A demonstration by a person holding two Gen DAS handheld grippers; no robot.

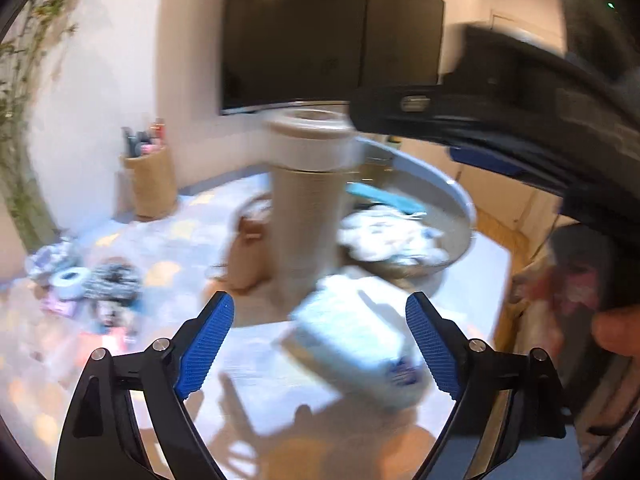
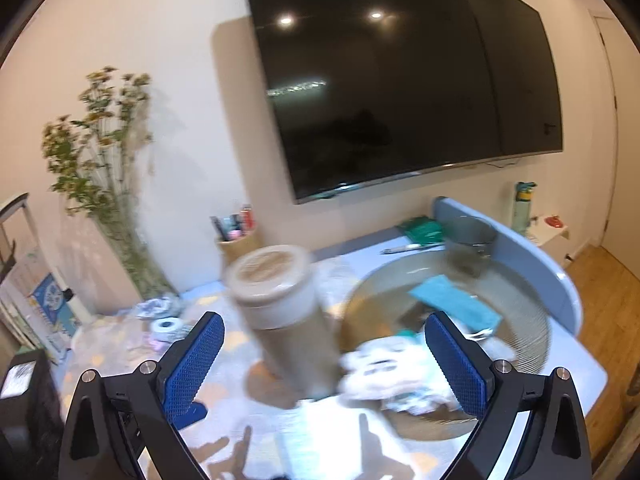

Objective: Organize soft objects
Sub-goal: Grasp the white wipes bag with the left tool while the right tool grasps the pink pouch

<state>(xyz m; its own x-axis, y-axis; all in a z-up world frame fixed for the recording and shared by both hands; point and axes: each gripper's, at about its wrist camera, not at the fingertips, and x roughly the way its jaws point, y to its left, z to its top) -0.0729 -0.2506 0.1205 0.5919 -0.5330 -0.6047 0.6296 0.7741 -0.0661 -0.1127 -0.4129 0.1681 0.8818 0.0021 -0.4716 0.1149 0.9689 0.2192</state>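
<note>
My left gripper (image 1: pixel 320 344) is open and empty, with a blurred white soft packet (image 1: pixel 352 344) lying on the table between and beyond its blue pads. My right gripper (image 2: pixel 324 354) is open and empty above the table. A round basin (image 2: pixel 532 336) holds a white soft toy (image 2: pixel 384 372) and a teal cloth (image 2: pixel 452 300); the basin also shows in the left wrist view (image 1: pixel 456 208) with the white toy (image 1: pixel 388 240). A dark fuzzy scrunchie (image 1: pixel 114 280) and other small soft items lie at the left.
A tall beige tumbler (image 1: pixel 308 200) stands mid-table, also in the right wrist view (image 2: pixel 284 312). A pen cup (image 1: pixel 150 180) stands by the wall. A television (image 2: pixel 400 80) hangs behind. A plant (image 2: pixel 104 168) stands at left. The right gripper's body (image 1: pixel 520 120) crosses the left view.
</note>
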